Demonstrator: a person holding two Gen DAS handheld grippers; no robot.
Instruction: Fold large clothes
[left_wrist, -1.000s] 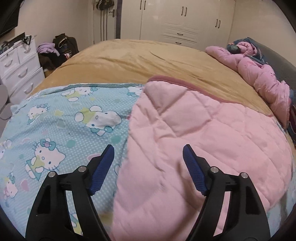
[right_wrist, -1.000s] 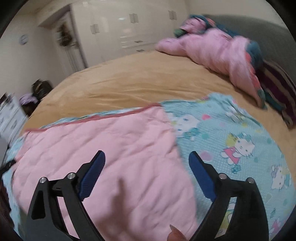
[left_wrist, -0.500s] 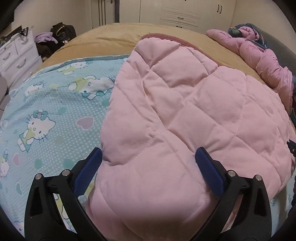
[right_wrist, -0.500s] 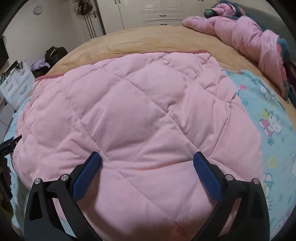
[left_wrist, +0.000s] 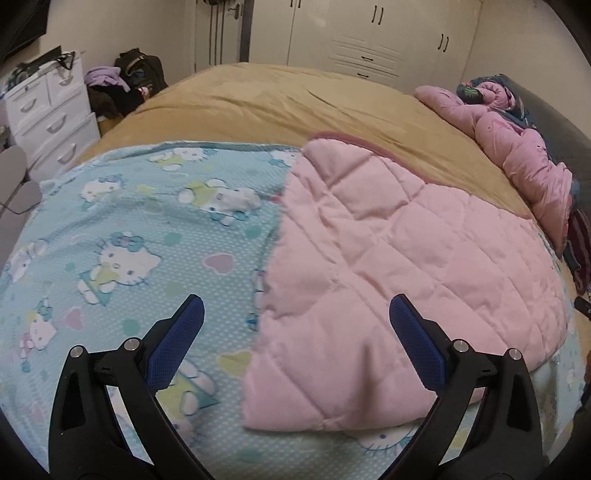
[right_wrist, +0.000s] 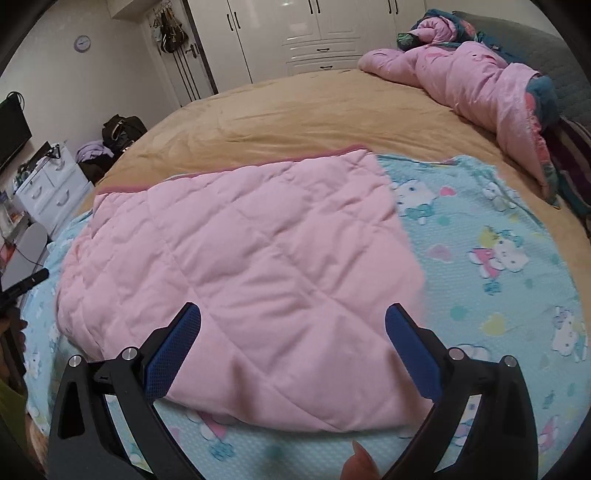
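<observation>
A large quilt lies spread on the bed, light blue cartoon-cat print (left_wrist: 140, 236) on one face and quilted pink (left_wrist: 406, 251) on the other. Its middle part is folded over so the pink side (right_wrist: 240, 266) faces up, with blue print (right_wrist: 491, 258) showing on both sides. My left gripper (left_wrist: 295, 332) is open and empty above the left edge of the pink fold. My right gripper (right_wrist: 291, 332) is open and empty above the near part of the pink fold.
The tan bed cover (left_wrist: 277, 99) stretches behind the quilt. A crumpled pink duvet (right_wrist: 461, 77) lies at the headboard on the right. A white drawer unit (left_wrist: 48, 110) and bags (left_wrist: 136, 74) stand left of the bed; white wardrobes (right_wrist: 314, 33) at the back.
Both grippers have pulled back and up from the pink fold, which now lies flat on the blue print. Half a second ago it bulged close under both cameras.
</observation>
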